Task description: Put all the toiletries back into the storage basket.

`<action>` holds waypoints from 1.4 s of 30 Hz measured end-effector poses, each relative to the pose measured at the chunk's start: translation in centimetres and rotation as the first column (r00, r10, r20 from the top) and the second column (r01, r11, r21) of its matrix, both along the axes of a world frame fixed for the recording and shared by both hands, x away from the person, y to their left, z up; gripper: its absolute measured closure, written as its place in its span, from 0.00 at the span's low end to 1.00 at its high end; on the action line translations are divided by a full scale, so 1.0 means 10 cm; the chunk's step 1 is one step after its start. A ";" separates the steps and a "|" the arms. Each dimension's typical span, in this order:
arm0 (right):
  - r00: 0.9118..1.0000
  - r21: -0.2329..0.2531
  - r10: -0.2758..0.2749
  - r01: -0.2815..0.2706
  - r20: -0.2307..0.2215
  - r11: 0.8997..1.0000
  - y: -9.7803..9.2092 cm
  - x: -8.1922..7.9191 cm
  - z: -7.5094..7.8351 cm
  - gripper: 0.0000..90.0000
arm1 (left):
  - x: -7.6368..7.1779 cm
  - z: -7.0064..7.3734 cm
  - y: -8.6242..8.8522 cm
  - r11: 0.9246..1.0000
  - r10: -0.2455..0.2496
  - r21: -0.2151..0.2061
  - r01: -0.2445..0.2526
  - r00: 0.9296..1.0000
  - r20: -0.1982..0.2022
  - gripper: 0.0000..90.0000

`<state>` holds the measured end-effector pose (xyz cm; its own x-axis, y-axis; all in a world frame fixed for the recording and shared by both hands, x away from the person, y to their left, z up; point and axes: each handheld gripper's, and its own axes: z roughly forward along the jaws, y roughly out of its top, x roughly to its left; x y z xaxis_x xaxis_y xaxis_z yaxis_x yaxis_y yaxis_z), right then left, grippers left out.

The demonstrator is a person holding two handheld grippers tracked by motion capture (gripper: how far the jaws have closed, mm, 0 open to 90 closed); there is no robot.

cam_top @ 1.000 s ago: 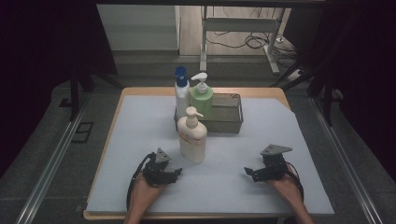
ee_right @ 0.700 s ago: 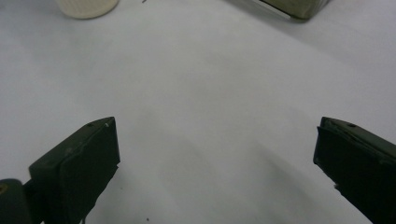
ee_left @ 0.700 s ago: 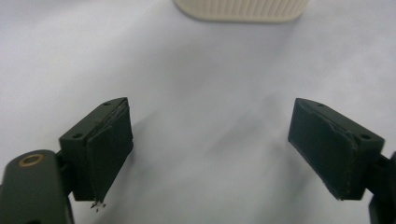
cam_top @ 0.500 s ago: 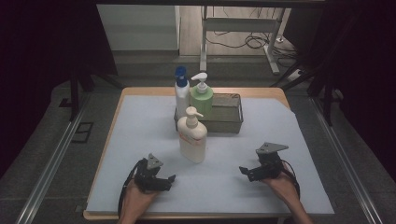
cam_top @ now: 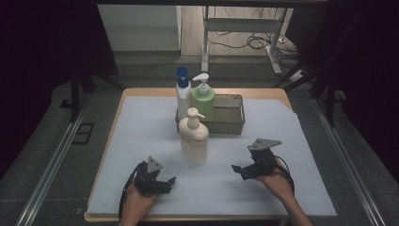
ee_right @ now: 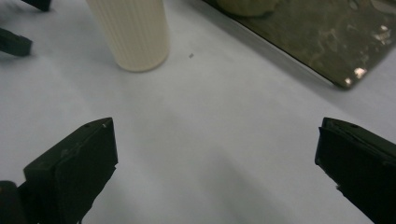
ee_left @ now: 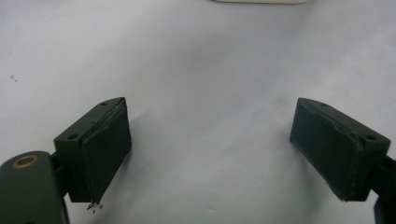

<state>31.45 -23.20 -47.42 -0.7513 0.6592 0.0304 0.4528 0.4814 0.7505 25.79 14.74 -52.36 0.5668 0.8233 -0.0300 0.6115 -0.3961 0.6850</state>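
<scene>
the left hand-held gripper (cam_top: 162,182) is seen at the lower left of the high view, held low over the pale sheet (cam_top: 141,141) that covers the counter (cam_top: 141,92). in the left gripper view its jaws are spread wide, with nothing between them but bare sheet; a strip of a cream base is cut by the top edge of that frame. the right hand-held gripper (cam_top: 241,171) is found at the lower right of the high view, its grey plate uppermost. in the right gripper view its jaws are likewise spread wide and empty.

the cream pump bottle (cam_top: 193,138) is stood upright near the centre of the high view, on the sheet, between the two hand-held grippers and above them in the frame, apart from both. its ribbed base (ee_right: 130,32) is seen at the upper left of the right gripper view. just behind it a wire basket (cam_top: 229,115) is placed, with a green pump bottle (cam_top: 203,98) and a blue-capped bottle (cam_top: 182,92) at the basket's left end. whether those two are inside the basket or just beside it cannot be told.
</scene>
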 end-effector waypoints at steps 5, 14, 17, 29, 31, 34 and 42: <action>1.000 0.022 0.026 -0.026 0.008 0.999 0.12 0.03 0.07 0.00 | 0.00 0.00 0.00 1.000 0.001 0.001 -0.001 1.000 0.001 0.13; 0.997 0.026 0.078 -0.079 0.023 0.997 0.45 0.07 0.18 0.00 | 0.00 0.00 0.00 1.000 0.000 0.001 0.000 1.000 0.003 0.13; 0.997 0.036 0.082 -0.082 0.015 0.996 0.52 0.08 0.21 0.00 | 0.00 0.00 0.00 1.000 0.001 0.000 -0.001 1.000 0.004 0.13; 0.994 0.049 0.099 -0.101 0.038 0.994 0.81 0.14 0.32 0.04 | 0.00 0.00 0.00 1.000 -0.001 0.002 0.001 1.000 0.004 0.13; 0.994 0.043 0.104 -0.106 0.040 0.993 0.87 0.14 0.34 0.05 | 0.00 0.00 0.00 1.000 -0.001 0.003 0.001 1.000 0.003 0.13; 0.993 0.029 0.110 -0.112 0.044 0.993 0.96 0.16 0.36 0.06 | 0.00 0.00 0.00 1.000 0.002 0.000 -0.002 1.000 0.004 0.13; 0.992 0.020 0.112 -0.113 0.054 0.993 1.12 0.22 0.38 0.08 | 0.00 0.00 0.00 1.000 0.002 -0.001 -0.002 1.000 0.005 0.13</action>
<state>33.69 -12.03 -43.59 -0.8214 0.5703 0.0030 0.3567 0.5096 0.7830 25.78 14.72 -52.40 0.5651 0.8245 -0.0284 0.6093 -0.3938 0.6883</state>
